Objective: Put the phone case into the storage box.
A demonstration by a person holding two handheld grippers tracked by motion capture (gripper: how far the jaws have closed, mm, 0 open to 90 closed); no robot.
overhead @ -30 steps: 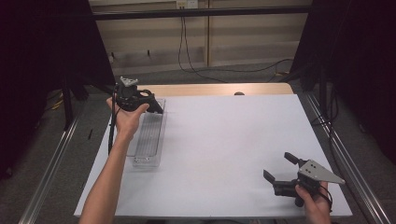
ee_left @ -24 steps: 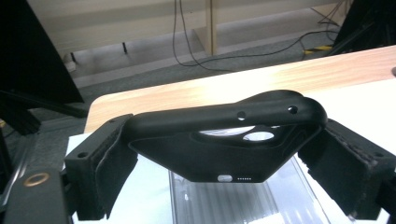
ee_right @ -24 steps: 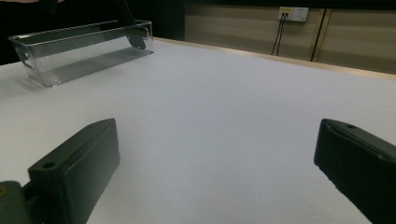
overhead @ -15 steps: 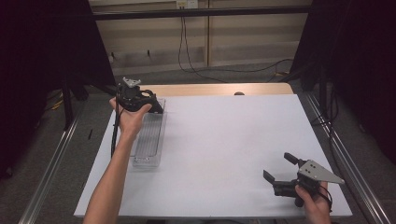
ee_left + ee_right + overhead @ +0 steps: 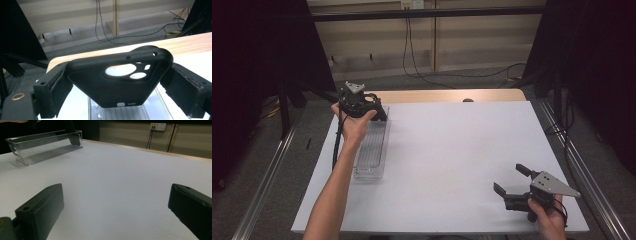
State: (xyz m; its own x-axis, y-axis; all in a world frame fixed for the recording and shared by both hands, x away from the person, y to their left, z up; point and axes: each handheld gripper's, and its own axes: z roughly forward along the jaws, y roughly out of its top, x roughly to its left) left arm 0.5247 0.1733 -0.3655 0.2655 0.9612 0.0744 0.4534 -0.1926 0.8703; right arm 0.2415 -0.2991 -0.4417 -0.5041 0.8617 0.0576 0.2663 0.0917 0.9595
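Observation:
My left gripper (image 5: 379, 112) is shut on a black phone case (image 5: 117, 80), held across its width over the far end of a clear plastic bin (image 5: 371, 147). In the left gripper view the case's camera cut-outs face me and the bin's (image 5: 125, 112) ribbed floor lies just below it. The case (image 5: 378, 111) shows as a dark shape at the bin's far end in the high view. My right gripper (image 5: 513, 181) rests open near the table's front right corner, nothing between its jaws. In the right gripper view the bin (image 5: 42, 145) stands far off at the upper left.
The white table top (image 5: 452, 150) has a wooden strip (image 5: 452, 96) along its far edge. Metal rails (image 5: 262, 180) run along both sides of the table. Cables (image 5: 422, 60) trail across the floor behind it.
My left gripper with the phone case has shifted slightly toward the bin's far end. The right gripper has stayed in place.

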